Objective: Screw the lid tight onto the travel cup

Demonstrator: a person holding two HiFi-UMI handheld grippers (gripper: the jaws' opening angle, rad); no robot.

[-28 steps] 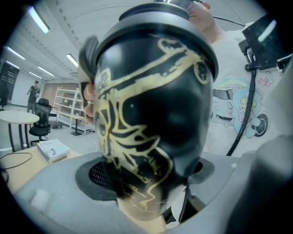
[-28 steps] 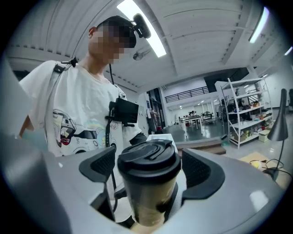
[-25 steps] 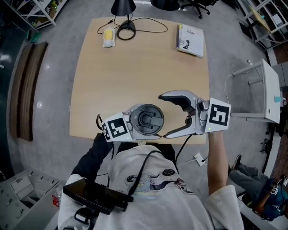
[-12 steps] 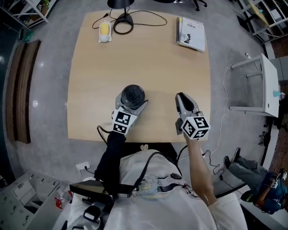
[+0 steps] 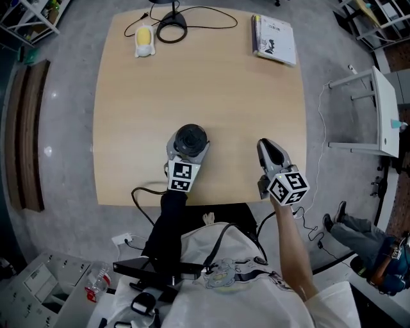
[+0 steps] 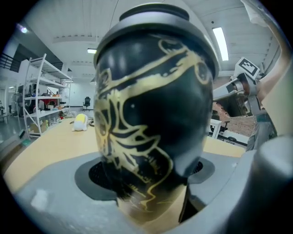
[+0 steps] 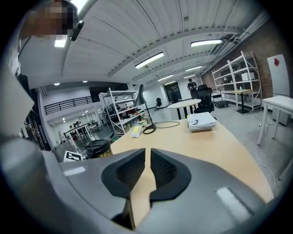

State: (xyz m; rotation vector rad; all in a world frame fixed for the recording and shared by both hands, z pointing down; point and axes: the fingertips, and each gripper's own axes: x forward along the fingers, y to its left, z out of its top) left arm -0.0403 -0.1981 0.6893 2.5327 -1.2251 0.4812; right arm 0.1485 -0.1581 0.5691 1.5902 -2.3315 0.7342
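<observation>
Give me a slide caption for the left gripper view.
Left gripper clamped on a black-and-gold travel cup, lid in place, at a wooden table.

The left gripper has one travel cup between its jaws, and the cup carries one lid. There are two grippers: the left, with its jaws round the cup, and the right gripper, whose jaws are closing with nothing between them. Each bears one marker cube, two in all. One table lies under both pairs of jaws. Well ahead of the left jaws are one yellow object and one lamp. Well ahead of the right jaws lies one book. One white side table stands off to the right of the right jaws.
</observation>
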